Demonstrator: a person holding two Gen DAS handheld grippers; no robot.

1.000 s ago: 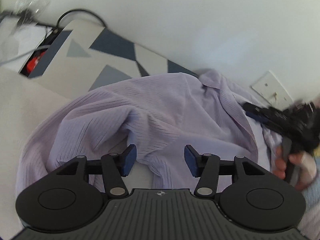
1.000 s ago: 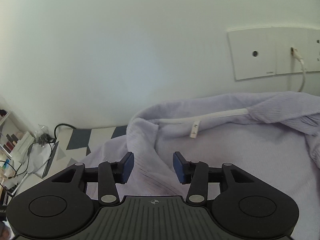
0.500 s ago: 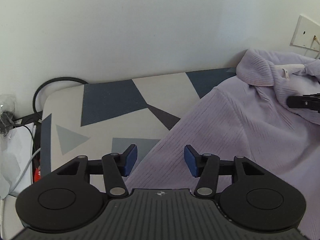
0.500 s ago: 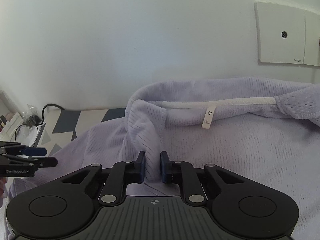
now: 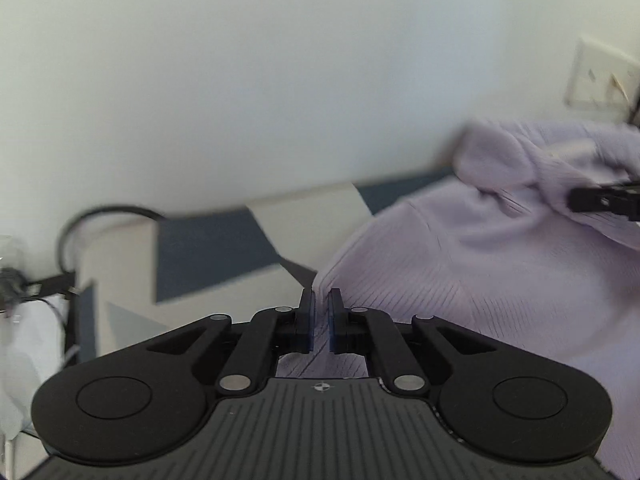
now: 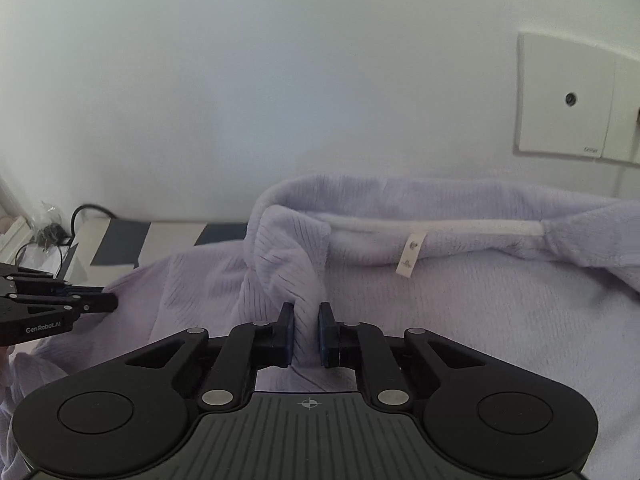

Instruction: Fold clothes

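Lilac garment (image 6: 460, 320) lies rumpled on the patterned surface (image 5: 208, 248) against the wall; no fold visible yet. Left gripper (image 5: 320, 318) pinches its outer edge, right gripper (image 6: 306, 336) a ridge near the collar. Folding all ahead, I judge.

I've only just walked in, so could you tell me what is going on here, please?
A person is starting to fold a lilac knitted garment on a patterned surface by a white wall. The left hand-held gripper has just closed on the garment's edge, and the right hand-held gripper has just closed on a fold near the collar, beside the label. No fold is made yet.
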